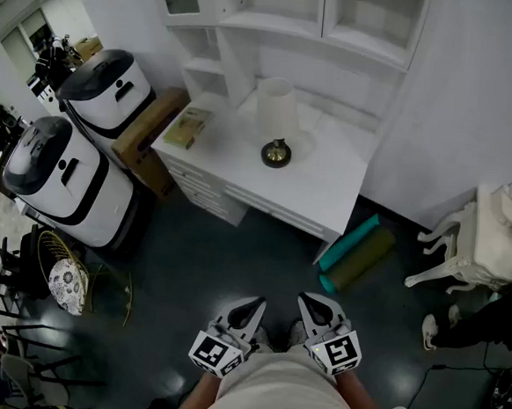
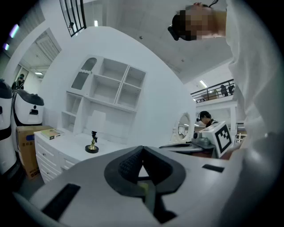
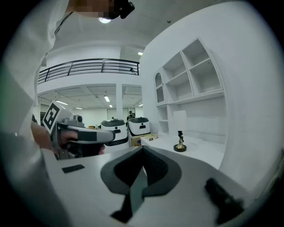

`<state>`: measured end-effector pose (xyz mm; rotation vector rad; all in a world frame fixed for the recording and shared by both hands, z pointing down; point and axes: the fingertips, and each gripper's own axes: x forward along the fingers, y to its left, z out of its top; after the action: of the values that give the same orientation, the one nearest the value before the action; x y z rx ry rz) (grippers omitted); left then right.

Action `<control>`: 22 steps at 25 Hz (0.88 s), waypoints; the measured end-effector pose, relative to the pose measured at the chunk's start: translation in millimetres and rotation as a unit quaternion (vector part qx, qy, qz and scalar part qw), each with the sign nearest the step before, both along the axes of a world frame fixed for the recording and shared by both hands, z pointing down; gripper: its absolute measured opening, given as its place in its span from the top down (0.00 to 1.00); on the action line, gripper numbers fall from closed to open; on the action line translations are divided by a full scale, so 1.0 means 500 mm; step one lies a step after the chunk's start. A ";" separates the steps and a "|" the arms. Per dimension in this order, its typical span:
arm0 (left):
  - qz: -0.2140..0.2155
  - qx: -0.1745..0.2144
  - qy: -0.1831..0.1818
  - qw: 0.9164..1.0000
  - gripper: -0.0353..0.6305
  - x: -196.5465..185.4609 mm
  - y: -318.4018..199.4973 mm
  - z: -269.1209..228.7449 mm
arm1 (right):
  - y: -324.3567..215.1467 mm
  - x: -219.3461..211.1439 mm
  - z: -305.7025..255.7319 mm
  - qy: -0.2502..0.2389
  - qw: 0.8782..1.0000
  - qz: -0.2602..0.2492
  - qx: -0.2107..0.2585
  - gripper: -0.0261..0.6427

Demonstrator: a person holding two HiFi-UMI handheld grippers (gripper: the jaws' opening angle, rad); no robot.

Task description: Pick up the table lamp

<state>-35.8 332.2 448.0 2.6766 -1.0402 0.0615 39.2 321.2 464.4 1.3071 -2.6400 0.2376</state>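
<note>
- White desk [image 1: 332, 196] with a shelf unit [image 1: 280, 16] stands on the dark floor ahead of you.
- Table lamp [image 1: 276, 126]: upright near the desk's rear edge, about mid-width, untouched.
- Your left gripper [image 1: 250, 308]: jaws together, empty.
- Your right gripper [image 1: 312, 304]: jaws together, empty; both grippers are well short of the desk's front edge.
</note>
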 end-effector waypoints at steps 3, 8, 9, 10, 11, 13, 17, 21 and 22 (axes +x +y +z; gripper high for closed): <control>-0.004 -0.001 0.002 1.000 0.93 0.004 -0.002 -0.001 | 0.001 0.007 0.002 0.002 1.000 -0.001 -0.001 0.94; -0.007 -0.001 0.000 1.000 0.93 0.013 -0.005 -0.003 | 0.001 0.015 0.007 0.003 1.000 -0.004 0.004 0.94; -0.007 0.000 0.000 1.000 0.93 0.015 -0.005 -0.004 | 0.001 0.016 0.007 0.003 1.000 -0.005 0.004 0.94; -0.007 0.000 -0.001 1.000 0.93 0.017 -0.006 -0.005 | 0.000 0.017 0.007 0.003 1.000 -0.006 0.004 0.94; -0.007 -0.001 -0.001 1.000 0.93 0.020 -0.006 -0.005 | -0.001 0.020 0.005 0.000 1.000 -0.006 0.005 0.94; -0.010 -0.004 -0.001 1.000 0.93 0.026 -0.007 -0.004 | -0.004 0.027 0.000 -0.010 1.000 -0.003 0.004 0.94; -0.016 -0.006 -0.002 1.000 0.93 0.042 -0.012 0.002 | -0.017 0.049 0.009 -0.016 1.000 -0.002 -0.005 0.94; -0.022 -0.012 -0.009 1.000 0.93 0.068 -0.021 0.005 | -0.028 0.074 0.022 0.000 1.000 -0.004 -0.010 0.94; -0.024 -0.015 -0.011 1.000 0.93 0.076 -0.022 0.007 | -0.030 0.082 0.023 0.003 1.000 -0.003 -0.009 0.94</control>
<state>2.4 321.1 451.7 2.6286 -1.1013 0.0955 80.1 306.2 476.1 1.2929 -2.6296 0.2539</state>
